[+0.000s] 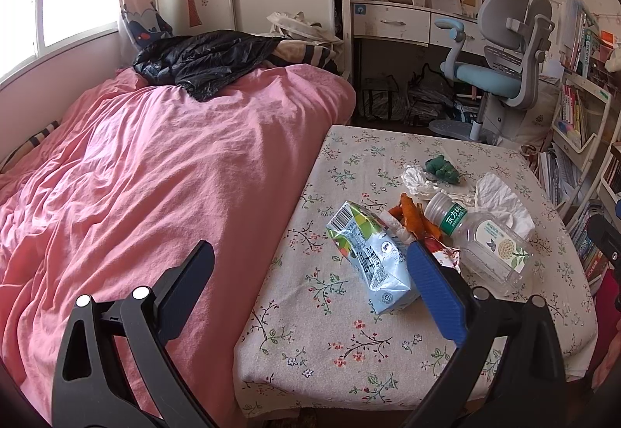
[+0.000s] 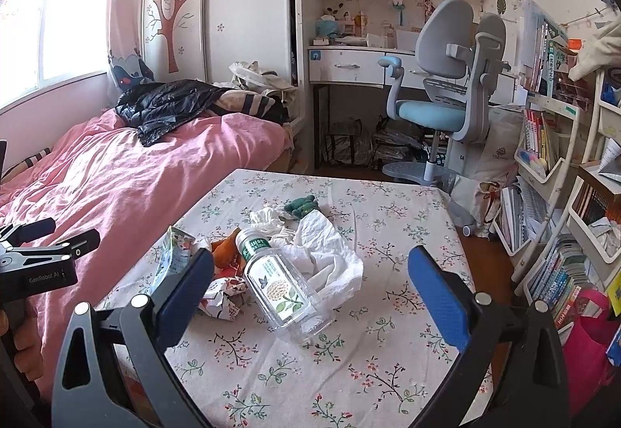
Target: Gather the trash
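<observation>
Trash lies on the floral-cloth table [image 1: 349, 346] [image 2: 388, 369]. A crushed blue-green drink carton [image 1: 368, 253] [image 2: 172, 257] lies nearest the bed. Beside it are orange peel [image 1: 411, 214] [image 2: 225, 251], a crumpled printed wrapper [image 2: 223, 296], an empty clear plastic bottle [image 1: 489, 241] [image 2: 281, 288], white tissue [image 1: 500, 199] [image 2: 330, 257] and a small green toy [image 1: 440, 167] [image 2: 302, 204]. My left gripper [image 1: 310, 259] is open and empty, above the table's left edge, with the carton between its fingers in view. My right gripper [image 2: 310, 267] is open and empty above the bottle.
A bed with a pink cover [image 1: 136, 175] and a black jacket [image 1: 202, 59] runs along the table's left side. A desk and a grey-blue chair [image 2: 446, 94] stand behind. Bookshelves [image 2: 562, 164] and a pink bag [image 2: 586, 342] crowd the right.
</observation>
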Demonstrator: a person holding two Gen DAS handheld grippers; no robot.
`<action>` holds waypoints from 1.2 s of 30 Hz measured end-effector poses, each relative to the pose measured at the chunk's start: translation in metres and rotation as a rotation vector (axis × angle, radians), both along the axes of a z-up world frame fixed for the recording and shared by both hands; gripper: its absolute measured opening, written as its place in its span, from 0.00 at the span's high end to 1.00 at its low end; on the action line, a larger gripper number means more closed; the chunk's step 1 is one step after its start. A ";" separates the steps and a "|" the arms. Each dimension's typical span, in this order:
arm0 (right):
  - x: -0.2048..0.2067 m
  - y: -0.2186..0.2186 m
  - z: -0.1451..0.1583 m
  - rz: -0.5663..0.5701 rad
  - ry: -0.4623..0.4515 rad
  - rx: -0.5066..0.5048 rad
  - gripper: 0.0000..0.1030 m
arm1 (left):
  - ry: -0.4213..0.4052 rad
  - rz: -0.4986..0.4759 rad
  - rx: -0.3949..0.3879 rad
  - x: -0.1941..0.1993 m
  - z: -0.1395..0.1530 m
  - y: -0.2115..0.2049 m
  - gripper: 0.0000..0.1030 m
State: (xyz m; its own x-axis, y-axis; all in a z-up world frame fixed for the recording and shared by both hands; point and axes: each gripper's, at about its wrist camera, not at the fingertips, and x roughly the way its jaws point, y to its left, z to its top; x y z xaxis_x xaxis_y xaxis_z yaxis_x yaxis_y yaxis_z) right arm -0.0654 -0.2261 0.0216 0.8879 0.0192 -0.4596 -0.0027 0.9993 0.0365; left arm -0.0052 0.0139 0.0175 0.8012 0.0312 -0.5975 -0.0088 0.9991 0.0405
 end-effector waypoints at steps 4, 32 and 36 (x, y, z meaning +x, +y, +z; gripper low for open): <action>0.000 0.001 0.000 0.000 0.001 0.000 0.07 | 0.001 0.000 0.000 0.000 -0.001 0.002 0.07; 0.006 -0.001 -0.007 0.013 0.057 0.004 0.07 | 0.021 0.001 0.025 0.001 -0.008 -0.003 0.07; 0.010 0.000 -0.006 0.016 0.060 0.005 0.07 | 0.023 0.001 0.023 0.002 -0.008 -0.003 0.07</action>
State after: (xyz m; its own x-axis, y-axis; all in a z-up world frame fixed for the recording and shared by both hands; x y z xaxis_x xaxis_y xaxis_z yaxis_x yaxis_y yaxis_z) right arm -0.0556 -0.2261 0.0158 0.8584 0.0361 -0.5117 -0.0167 0.9990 0.0425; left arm -0.0035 0.0105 0.0099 0.7875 0.0461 -0.6146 -0.0089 0.9979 0.0634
